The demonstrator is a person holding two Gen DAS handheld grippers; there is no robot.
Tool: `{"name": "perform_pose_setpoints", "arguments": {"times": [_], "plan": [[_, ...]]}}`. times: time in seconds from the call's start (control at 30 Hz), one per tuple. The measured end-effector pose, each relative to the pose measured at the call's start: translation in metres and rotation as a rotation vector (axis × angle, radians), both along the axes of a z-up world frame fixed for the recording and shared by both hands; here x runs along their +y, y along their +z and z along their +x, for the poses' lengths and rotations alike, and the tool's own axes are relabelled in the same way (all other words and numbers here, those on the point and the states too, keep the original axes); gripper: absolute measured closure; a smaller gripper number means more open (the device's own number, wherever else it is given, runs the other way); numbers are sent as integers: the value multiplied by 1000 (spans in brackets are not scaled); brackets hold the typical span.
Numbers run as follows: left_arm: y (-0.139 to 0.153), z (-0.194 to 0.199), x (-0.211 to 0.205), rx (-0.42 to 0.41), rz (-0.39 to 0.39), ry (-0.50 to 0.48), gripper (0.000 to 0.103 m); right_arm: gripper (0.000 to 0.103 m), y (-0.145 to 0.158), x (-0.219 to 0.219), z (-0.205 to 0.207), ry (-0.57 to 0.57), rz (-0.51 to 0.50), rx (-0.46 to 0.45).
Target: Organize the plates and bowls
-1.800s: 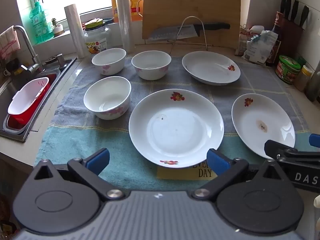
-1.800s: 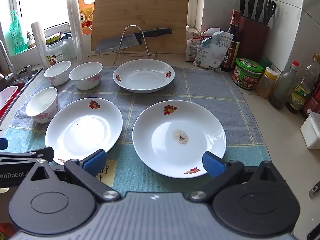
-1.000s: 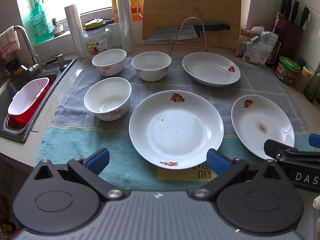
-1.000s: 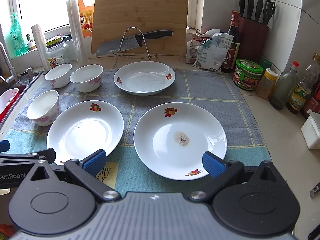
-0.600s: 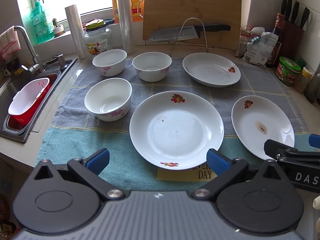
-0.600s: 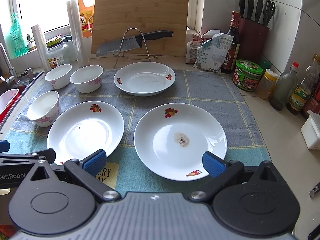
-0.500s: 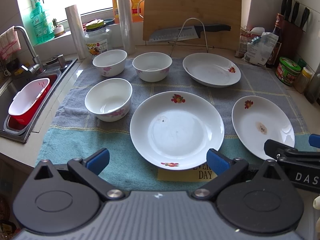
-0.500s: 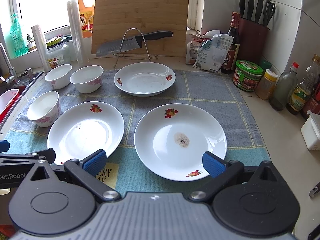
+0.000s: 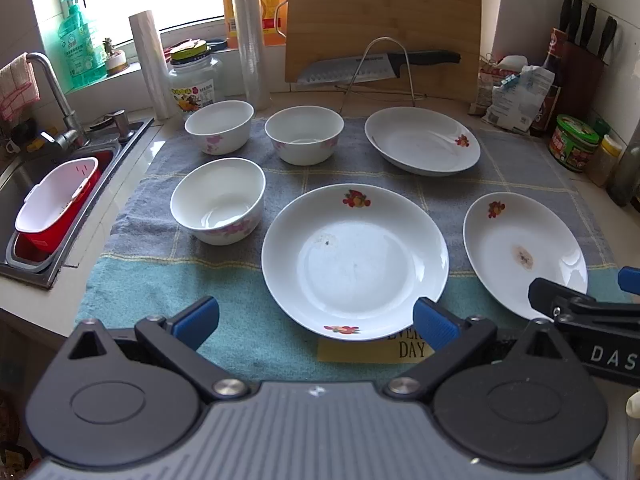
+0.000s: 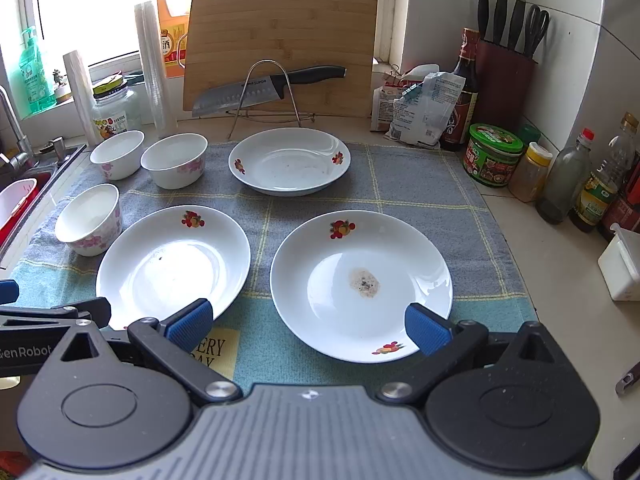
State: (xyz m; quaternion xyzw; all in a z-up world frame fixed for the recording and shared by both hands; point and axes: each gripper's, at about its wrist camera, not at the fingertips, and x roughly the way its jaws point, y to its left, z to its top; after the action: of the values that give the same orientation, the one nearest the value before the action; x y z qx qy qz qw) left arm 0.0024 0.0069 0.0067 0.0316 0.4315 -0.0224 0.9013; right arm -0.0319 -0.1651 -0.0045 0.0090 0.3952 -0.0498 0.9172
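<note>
I hold my left gripper (image 9: 316, 316) low at six o'clock, fingers spread wide and empty, over the near edge of the middle plate (image 9: 354, 260). My right gripper (image 10: 308, 322) hangs the same way, fingers wide apart, before the stained plate (image 10: 362, 284). A third plate (image 10: 289, 160) sits at twelve o'clock on the towel (image 10: 420, 184). Three bowls (image 9: 218, 200) cluster at ten o'clock, near the sink (image 9: 24, 200). Behind, a knife (image 10: 264, 86) rests on a wire stand against the cutting board (image 10: 280, 40).
</note>
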Motion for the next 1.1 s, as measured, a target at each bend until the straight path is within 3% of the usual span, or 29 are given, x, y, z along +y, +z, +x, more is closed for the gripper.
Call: {"name": "perform_pose_setpoints", "arguments": {"times": [1.1], "plan": [[5,5,19,-16,-37,-53,1,0,10,21,-6,-42,-45,-21]]}}
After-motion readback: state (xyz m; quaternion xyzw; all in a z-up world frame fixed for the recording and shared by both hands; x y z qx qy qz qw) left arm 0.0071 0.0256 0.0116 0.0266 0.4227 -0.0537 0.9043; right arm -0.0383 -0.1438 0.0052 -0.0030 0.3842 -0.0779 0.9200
